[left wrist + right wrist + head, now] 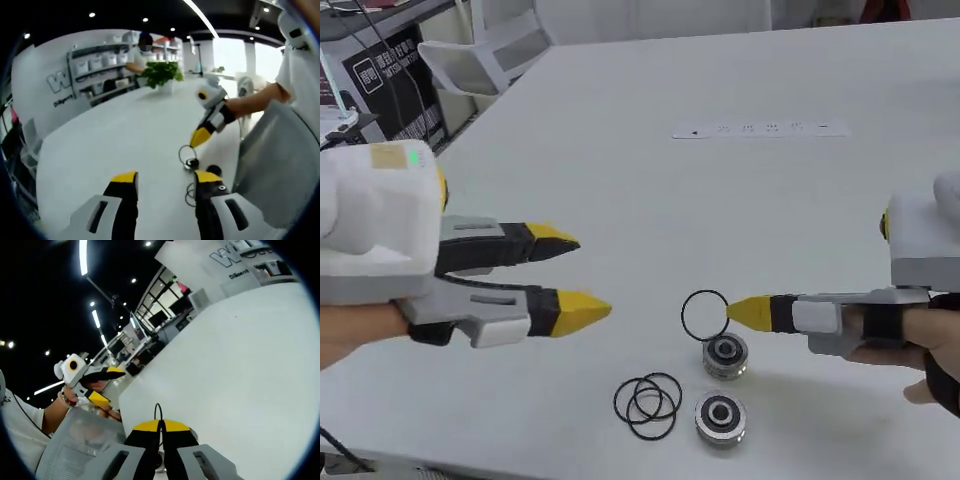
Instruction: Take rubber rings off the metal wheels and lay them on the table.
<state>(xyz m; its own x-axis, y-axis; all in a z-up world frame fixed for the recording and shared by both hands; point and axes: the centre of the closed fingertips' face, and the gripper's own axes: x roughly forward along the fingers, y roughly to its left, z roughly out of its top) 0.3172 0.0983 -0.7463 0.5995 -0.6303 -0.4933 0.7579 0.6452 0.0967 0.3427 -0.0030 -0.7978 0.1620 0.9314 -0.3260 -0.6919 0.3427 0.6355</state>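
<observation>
With the right tool [732, 312] pinched shut on a rubber ring [705, 314] near the farther metal wheel [725, 355] and the left tool [590, 276] open, lay the ring flat on the counter [720, 200] beside the ring pile [647, 404].

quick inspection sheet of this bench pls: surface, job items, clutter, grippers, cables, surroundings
surface: white table, mostly bare.
job's things: farther metal wheel and nearer metal wheel, both on the table; pile of rubber rings lying flat beside the nearer wheel; held rubber ring just above the farther wheel, contact unclear.
clutter: flat white strip with small markings far across the table.
grippers: left gripper open, holding nothing; right gripper shut on the held ring.
cables: black cable at the near left edge.
surroundings: white chair; shelves; green plant.
</observation>
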